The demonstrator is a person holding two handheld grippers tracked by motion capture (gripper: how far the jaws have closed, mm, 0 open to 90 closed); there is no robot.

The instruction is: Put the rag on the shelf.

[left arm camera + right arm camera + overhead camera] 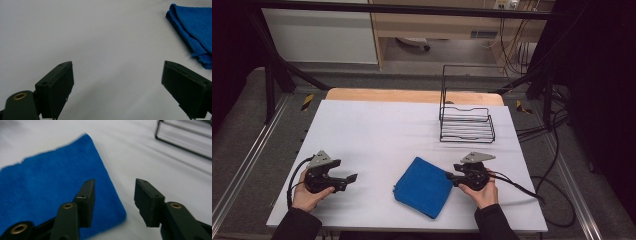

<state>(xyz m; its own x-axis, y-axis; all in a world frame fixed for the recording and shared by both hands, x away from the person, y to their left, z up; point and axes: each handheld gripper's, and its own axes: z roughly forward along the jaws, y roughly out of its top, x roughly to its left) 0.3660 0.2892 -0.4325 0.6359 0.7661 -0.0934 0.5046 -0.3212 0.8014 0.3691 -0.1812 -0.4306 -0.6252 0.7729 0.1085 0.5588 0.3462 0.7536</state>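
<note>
In the right gripper view the blue cloth (50, 187) is motion-blurred and the wire rack (185, 138) is cut off at the top edge.

The high view is dim and soft, with low contrast; its sides fall off into near black, while the table (377, 130) shows as an evenly lit pale patch with weak shadows. In the left gripper view the surface ahead of the jaws is bright and flat, and faint shadow spreads between and just beyond them. The right gripper view is smeared: the cloth (50, 182) left of the jaws has fuzzy edges, and the rack (185, 137) far beyond them streaks.
</note>
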